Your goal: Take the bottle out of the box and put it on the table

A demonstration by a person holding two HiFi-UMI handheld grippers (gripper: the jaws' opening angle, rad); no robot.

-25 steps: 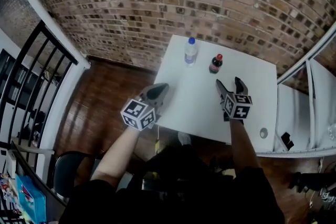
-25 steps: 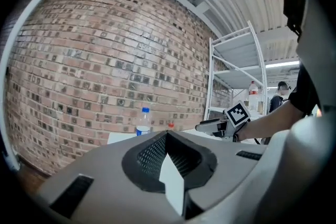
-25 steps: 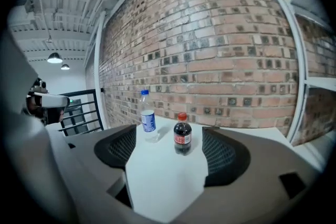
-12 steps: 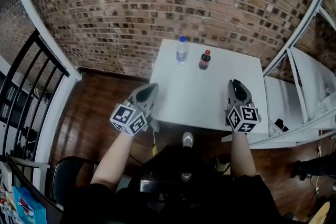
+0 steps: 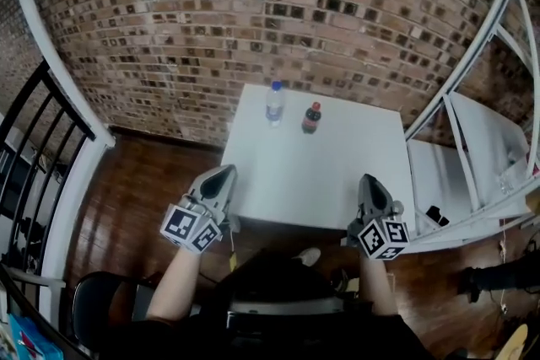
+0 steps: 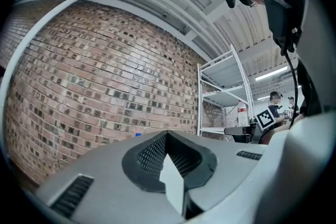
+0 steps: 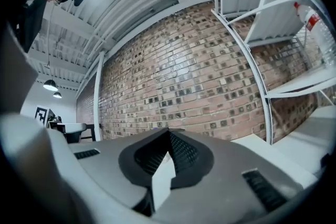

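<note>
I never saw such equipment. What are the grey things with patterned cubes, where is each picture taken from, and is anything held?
A person holds a tool in each hand: the left gripper and the right gripper; the cubes belong to them. The head view comes from a camera on the person's head, looking down. Each gripper view comes from a camera riding on that gripper, looking along its fingers. Both pairs of fingers are closed, holding nothing. On the white table stand a clear blue-capped bottle and a dark red-capped bottle.

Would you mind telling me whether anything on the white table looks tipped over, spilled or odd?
Nothing stands out: the water bottle and the dark bottle both stand upright and capped on the table, with no spill visible.
</note>
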